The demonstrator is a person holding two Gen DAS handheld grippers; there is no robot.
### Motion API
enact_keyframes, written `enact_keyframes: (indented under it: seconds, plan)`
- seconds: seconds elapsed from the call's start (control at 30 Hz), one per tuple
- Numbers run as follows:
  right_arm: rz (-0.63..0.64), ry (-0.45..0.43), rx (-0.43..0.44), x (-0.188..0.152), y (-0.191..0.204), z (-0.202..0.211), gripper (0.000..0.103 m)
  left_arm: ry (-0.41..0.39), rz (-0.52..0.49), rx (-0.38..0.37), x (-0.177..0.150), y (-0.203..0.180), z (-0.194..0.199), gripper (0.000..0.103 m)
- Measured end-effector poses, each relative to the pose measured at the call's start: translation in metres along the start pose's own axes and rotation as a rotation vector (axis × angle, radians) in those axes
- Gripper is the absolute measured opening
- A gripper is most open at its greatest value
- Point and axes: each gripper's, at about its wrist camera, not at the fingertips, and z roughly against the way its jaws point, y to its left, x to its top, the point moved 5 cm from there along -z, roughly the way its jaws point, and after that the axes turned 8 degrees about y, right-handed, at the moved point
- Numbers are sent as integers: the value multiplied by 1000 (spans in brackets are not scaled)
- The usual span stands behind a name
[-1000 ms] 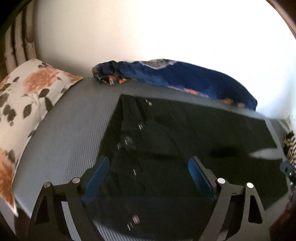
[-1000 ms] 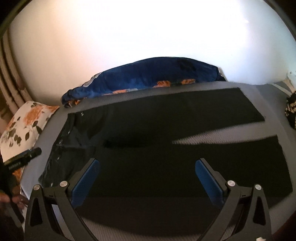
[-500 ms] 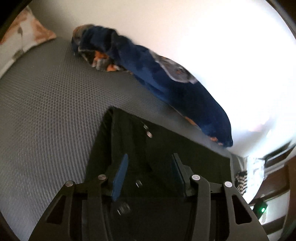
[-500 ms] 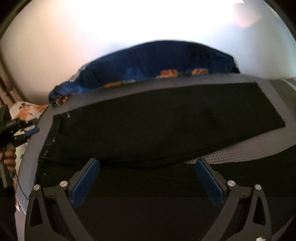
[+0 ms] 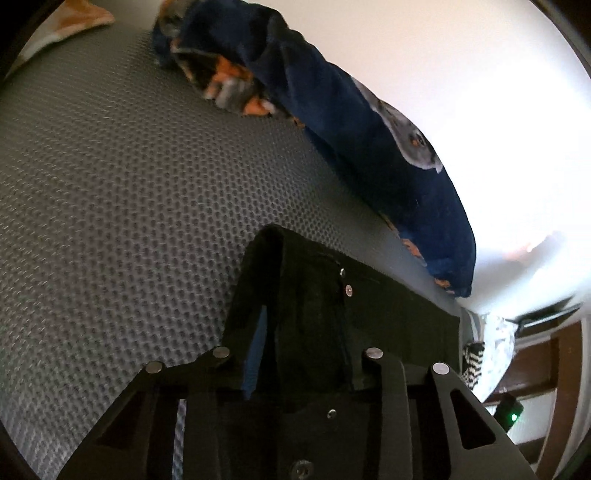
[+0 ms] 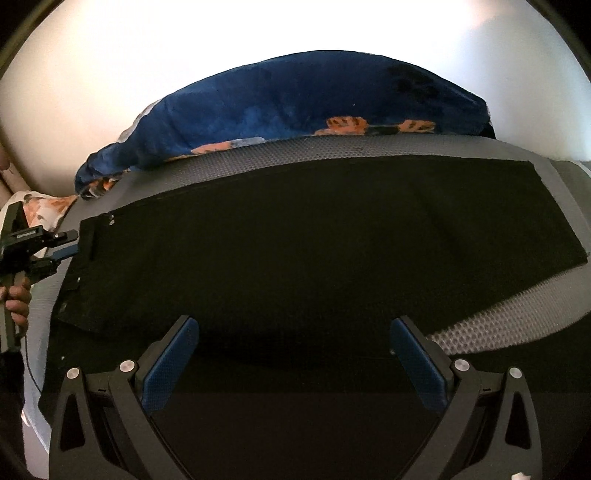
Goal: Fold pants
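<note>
The black pants (image 6: 325, 243) lie spread flat across the grey mesh-covered bed (image 5: 122, 192), waistband toward the left of the right wrist view and the leg ends reaching toward the right. One leg lies over the other, and a strip of grey bed shows between the two hems at the right.

The left tool (image 5: 303, 343) sits at the waistband corner. Its jaws have just been closing, and a raised fold of black cloth with metal rivets stands between them. The blue pad on the left side lies close against the cloth, while the other pad is hidden by the fabric, so I cannot tell if the grip is firm. In the right wrist view this same tool appears at the far left edge, held by a hand (image 6: 16, 299), with its tips at the waistband.

The right tool (image 6: 295, 354) hovers above the near edge of the pants with its blue pads wide apart and nothing between them.

A dark blue blanket (image 6: 295, 110) with orange patterns is bunched along the far side of the bed against a white wall (image 6: 258, 33). A floral pillow (image 6: 44, 206) lies beyond the waistband end
</note>
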Motion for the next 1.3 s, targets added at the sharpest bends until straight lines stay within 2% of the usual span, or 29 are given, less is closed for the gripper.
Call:
enact_keyframes:
  seconds: [0.13,0.3,0.5,0.57,0.6,0.7,0.87,0.97,1.1,1.17,1.3]
  plan:
    - [12,6,1,4,3,-7,103,21,-15,-25,9,-4,-13,30]
    - [32,10,0,10,4,-16,103,41,-23,-90,27,-12,-29,29]
    - [39,15,3,19,3,-24,103,30,-24,-124,46,-17,-44,29]
    - [43,19,11,23,3,-25,103,15,-18,-115,44,-14,-42,17]
    - [51,21,13,25,3,-25,103,8,-31,-80,42,-11,-40,12]
    - [80,32,33,36,1,-25,103,-22,-49,-70,36,-13,-29,9]
    - [238,52,64,66,4,-20,103,-97,-142,-98,21,-45,0,7]
    - [338,59,116,84,8,-18,103,-128,-211,-129,6,-66,26,7]
    - [535,100,191,110,23,-24,103,-159,-316,-188,-17,-91,52,7]
    - [636,138,219,124,33,-30,103,-167,-348,-204,-25,-96,61,7]
    - [742,178,228,145,48,-42,96,-169,-372,-254,-41,-97,74,7]
